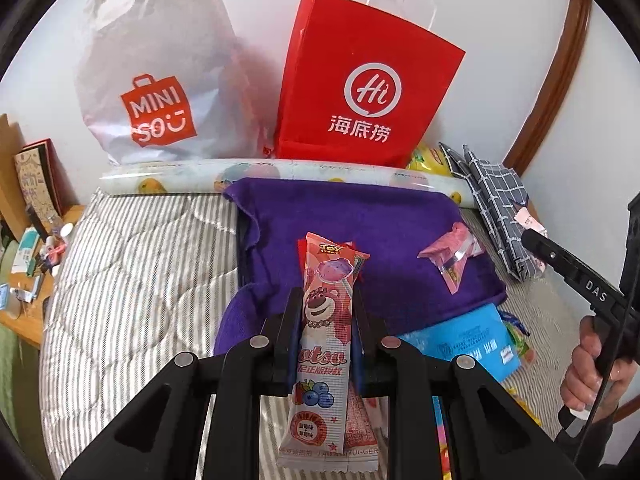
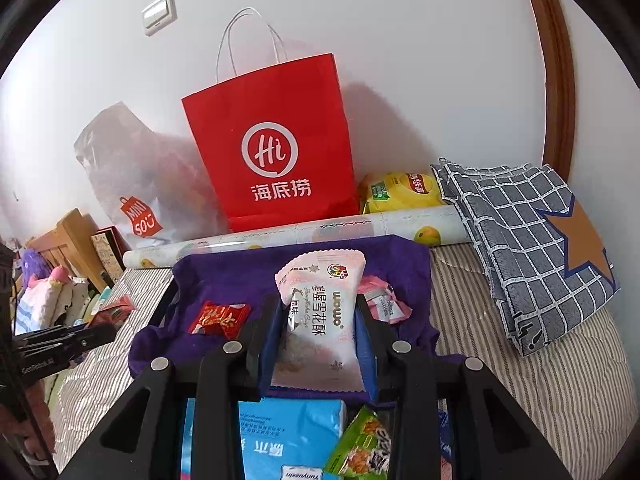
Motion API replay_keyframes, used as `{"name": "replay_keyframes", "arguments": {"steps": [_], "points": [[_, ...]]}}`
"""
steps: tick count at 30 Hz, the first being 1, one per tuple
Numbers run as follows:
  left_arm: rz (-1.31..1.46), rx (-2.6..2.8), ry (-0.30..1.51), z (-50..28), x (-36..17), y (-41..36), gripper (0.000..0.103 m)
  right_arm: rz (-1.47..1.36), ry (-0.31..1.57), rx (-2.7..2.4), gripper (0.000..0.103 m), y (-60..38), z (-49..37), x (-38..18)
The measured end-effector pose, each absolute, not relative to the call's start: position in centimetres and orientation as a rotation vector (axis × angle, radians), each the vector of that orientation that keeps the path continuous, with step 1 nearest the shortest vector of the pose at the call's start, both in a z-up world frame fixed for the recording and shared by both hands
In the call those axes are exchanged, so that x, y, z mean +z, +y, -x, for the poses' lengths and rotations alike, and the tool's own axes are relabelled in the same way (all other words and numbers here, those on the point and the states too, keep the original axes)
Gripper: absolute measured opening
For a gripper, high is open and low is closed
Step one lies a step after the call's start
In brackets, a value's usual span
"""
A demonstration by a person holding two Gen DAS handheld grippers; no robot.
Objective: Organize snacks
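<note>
We see two bags at the top against the wall: red paper bag (image 1: 370,92), white plastic bag (image 1: 160,80). Left gripper (image 1: 324,312) clamps a pink lollipop packet (image 1: 324,340), lower centre over the purple towel (image 1: 380,220). Right gripper (image 2: 316,320) pinches a white pastry packet (image 2: 320,312). Only the right view shows the chip bag (image 2: 400,192) and red candy (image 2: 220,318); maybe two pink packets (image 2: 384,300) behind.

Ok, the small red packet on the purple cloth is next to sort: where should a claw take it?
Probably across its narrow middle, coming down from above: the red packet lies flat on the purple cloth, long side running left to right in the right wrist view, so pinch its front and back edges.
</note>
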State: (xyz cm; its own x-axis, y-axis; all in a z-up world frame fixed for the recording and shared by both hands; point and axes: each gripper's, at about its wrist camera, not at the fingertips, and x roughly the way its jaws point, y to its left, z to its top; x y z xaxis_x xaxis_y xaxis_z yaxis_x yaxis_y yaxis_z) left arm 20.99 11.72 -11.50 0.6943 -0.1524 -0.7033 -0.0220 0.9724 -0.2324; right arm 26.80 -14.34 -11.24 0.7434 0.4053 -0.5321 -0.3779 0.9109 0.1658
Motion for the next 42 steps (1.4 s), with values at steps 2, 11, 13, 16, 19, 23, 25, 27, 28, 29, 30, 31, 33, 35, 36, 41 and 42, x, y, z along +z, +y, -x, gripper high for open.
{"name": "replay_keyframes", "arguments": {"steps": [2,11,13,16,19,23,25,27,28,29,30,31,33,35,36,41,42], "points": [[0.231,-0.080,0.803,-22.0,-11.8,11.7,0.021,-0.050,0.591,0.424,0.032,-14.4,-27.3,-11.2],[0.262,-0.136,0.811,-25.8,-13.5,11.8,0.021,-0.073,0.603,0.414,0.032,-15.0,-29.5,-11.9],[0.262,-0.149,0.810,-26.4,-13.5,11.9,0.021,-0.072,0.606,0.413,0.032,-15.0,-29.8,-12.0],[0.250,-0.152,0.810,-26.8,-13.3,12.1,0.021,-0.067,0.598,0.423,0.032,-14.8,-30.0,-12.0],[0.243,-0.154,0.801,-26.6,-13.2,12.2,0.021,-0.064,0.592,0.435,0.032,-14.4,-30.1,-12.1],[0.263,-0.143,0.804,-26.4,-13.8,12.6,0.021,-0.063,0.610,0.443,0.032,-14.1,-30.5,-12.9],[0.271,-0.132,0.814,-26.6,-14.3,12.8,0.021,-0.059,0.624,0.446,0.032,-14.0,-30.7,-13.4],[0.278,-0.127,0.821,-26.7,-14.7,12.9,0.021,-0.050,0.630,0.442,0.032,-13.9,-30.9,-13.8],[0.283,-0.125,0.826,-26.9,-14.9,12.9,0.021,-0.049,0.634,0.441,0.032,-13.9,-31.0,-14.0],[0.285,-0.123,0.831,-27.0,-15.1,12.9,0.021,-0.049,0.640,0.442,0.032,-13.9,-31.1,-14.2],[0.287,-0.122,0.834,-27.1,-15.3,12.9,0.021,-0.048,0.646,0.443,0.032,-13.9,-31.3,-14.4],[0.295,-0.123,0.837,-27.2,-15.5,12.9,0.021,-0.047,0.651,0.441,0.032,-14.0,-31.3,-14.6],[0.300,-0.124,0.841,-27.4,-15.9,12.8,0.021,-0.048,0.663,0.437,0.032,-14.1,-31.7,-14.9],[0.299,-0.118,0.845,-27.6,-16.2,12.6,0.021,-0.049,0.678,0.432,0.032,-14.2,-32.0,-15.4],[0.296,-0.116,0.848,-27.7,-16.4,12.5,0.021,-0.046,0.686,0.428,0.032,-14.2,-32.2,-15.6],[0.305,-0.110,0.861,-28.0,-17.1,12.4,0.022,-0.025,0.729,0.393,0.034,-13.9,-33.1,-16.9],[0.307,-0.108,0.865,-28.0,-17.3,12.4,0.022,-0.030,0.739,0.393,0.034,-13.9,-33.3,-17.1]]}}
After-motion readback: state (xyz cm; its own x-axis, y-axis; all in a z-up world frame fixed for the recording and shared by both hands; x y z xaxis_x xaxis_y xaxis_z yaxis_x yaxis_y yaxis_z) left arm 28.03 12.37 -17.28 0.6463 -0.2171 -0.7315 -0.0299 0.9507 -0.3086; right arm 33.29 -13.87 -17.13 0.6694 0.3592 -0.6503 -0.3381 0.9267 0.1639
